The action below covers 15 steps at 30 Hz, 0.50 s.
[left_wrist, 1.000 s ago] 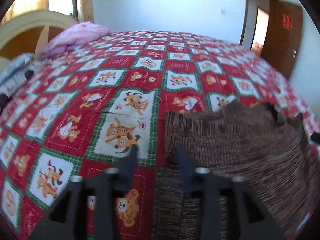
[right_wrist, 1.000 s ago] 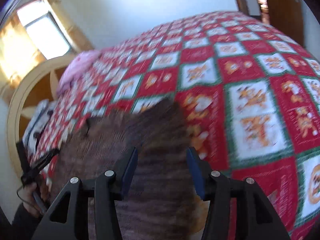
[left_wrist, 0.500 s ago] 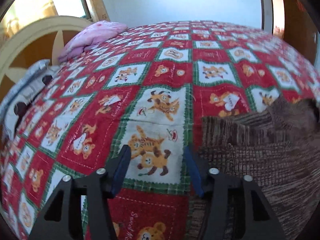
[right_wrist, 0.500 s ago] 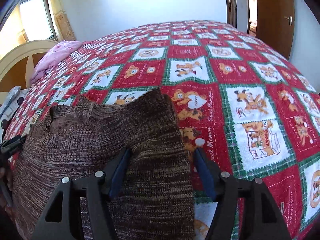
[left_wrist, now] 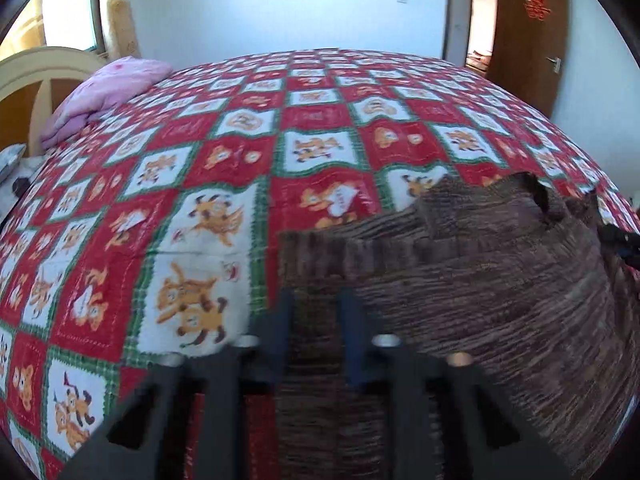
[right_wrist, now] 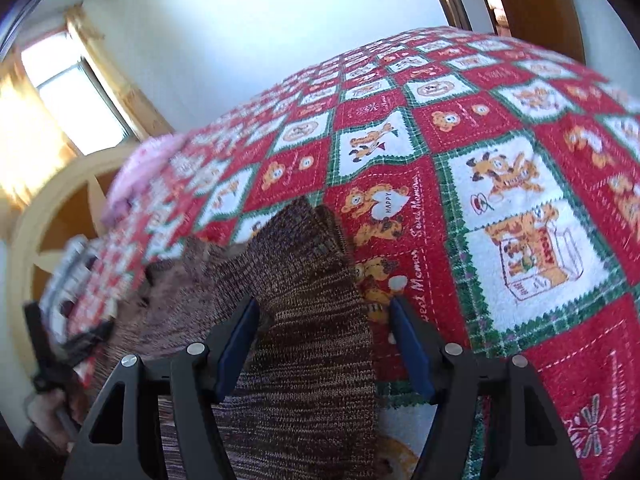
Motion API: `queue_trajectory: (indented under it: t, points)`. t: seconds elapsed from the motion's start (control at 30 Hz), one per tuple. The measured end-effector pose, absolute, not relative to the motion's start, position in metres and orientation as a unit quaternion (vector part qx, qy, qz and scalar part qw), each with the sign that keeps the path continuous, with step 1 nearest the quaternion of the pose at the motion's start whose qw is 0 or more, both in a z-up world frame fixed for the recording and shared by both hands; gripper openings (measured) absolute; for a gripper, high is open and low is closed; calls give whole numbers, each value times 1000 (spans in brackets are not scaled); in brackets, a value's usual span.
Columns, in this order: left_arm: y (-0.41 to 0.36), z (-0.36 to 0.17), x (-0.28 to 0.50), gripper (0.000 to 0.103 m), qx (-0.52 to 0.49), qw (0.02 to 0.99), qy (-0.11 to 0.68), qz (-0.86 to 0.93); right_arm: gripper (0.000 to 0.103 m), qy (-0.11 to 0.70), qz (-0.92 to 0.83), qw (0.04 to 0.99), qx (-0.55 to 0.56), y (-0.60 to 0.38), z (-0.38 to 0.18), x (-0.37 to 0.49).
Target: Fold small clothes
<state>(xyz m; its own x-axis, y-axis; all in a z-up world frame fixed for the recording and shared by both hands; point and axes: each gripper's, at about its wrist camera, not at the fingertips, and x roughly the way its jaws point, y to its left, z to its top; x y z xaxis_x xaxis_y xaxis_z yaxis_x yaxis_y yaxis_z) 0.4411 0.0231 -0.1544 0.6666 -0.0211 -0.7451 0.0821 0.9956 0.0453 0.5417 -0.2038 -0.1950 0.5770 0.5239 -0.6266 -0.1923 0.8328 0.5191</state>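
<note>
One brown knitted sweater (left_wrist: 472, 280) lies flat on a bed, on a red, white and green quilt (left_wrist: 224, 184) printed with cartoon bears, one sleeve (right_wrist: 304, 280) folded across its body. At the sweater's left edge, the left claw (left_wrist: 316, 320) has just been closing, its jaws now nearly together with the knit between them; blur hides whether the pads actually press the fabric. On the other side, the right claw (right_wrist: 324, 336) has its jaws spread apart, straddling the folded sleeve without pinching it. Farther off, a pink pillow (left_wrist: 108, 92) rests near a cream headboard (left_wrist: 40, 68) below a sunlit window (right_wrist: 76, 96). A wooden door (left_wrist: 528, 28) stands open in the white wall beyond.
</note>
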Motion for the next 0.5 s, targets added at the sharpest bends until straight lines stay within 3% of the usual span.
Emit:
queue_trajectory:
  t: [0.2, 0.5]
  points:
    - [20, -147, 433, 4, 65, 925, 375, 6, 68, 395, 224, 855, 251, -215, -198, 540]
    - [29, -132, 435, 4, 58, 935, 348, 34, 68, 383, 234, 849, 279, -223, -198, 538]
